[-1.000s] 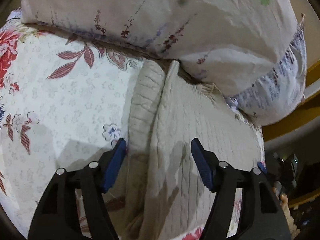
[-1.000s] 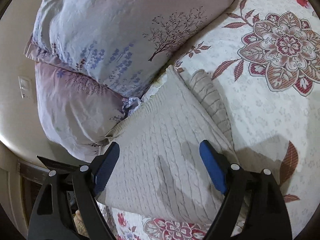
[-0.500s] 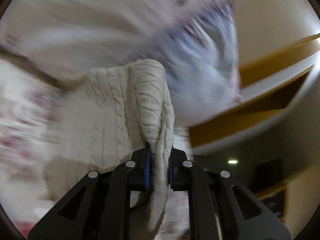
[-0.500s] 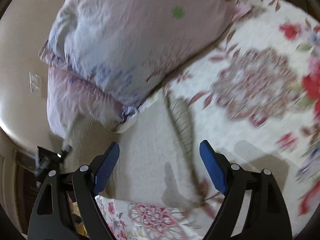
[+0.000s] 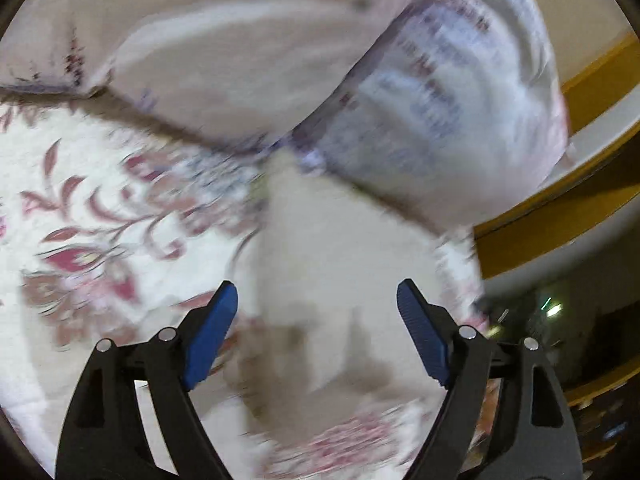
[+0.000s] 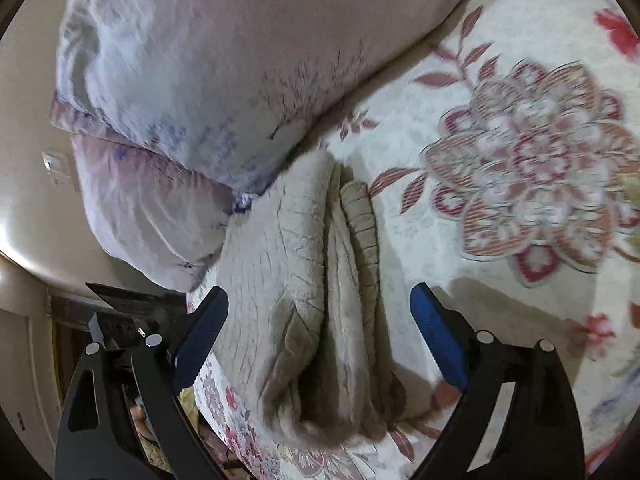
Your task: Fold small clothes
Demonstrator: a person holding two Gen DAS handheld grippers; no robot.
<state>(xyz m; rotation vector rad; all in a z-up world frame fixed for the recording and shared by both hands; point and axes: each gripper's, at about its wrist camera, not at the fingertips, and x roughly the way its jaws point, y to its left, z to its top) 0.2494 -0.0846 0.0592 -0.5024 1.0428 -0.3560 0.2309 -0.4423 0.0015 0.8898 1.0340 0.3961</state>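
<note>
A cream cable-knit garment (image 6: 304, 280) lies folded into a narrow bundle on the floral bedspread (image 6: 520, 184), near the bed's corner below the pillows. It shows blurred in the left wrist view (image 5: 344, 264). My right gripper (image 6: 320, 320) is open and empty, its blue pads on either side of the bundle, just above it. My left gripper (image 5: 316, 332) is open and empty over the same garment.
Two pale floral pillows (image 6: 208, 60) are stacked just behind the garment; they also show in the left wrist view (image 5: 440, 92). The bed's edge (image 6: 240, 420) drops off near the garment. A wooden headboard (image 5: 560, 216) and a dark room lie beyond it.
My left gripper was shut on a fold of the garment half a second ago. It has let go and now stands open above it. The garment now lies more tightly folded.
</note>
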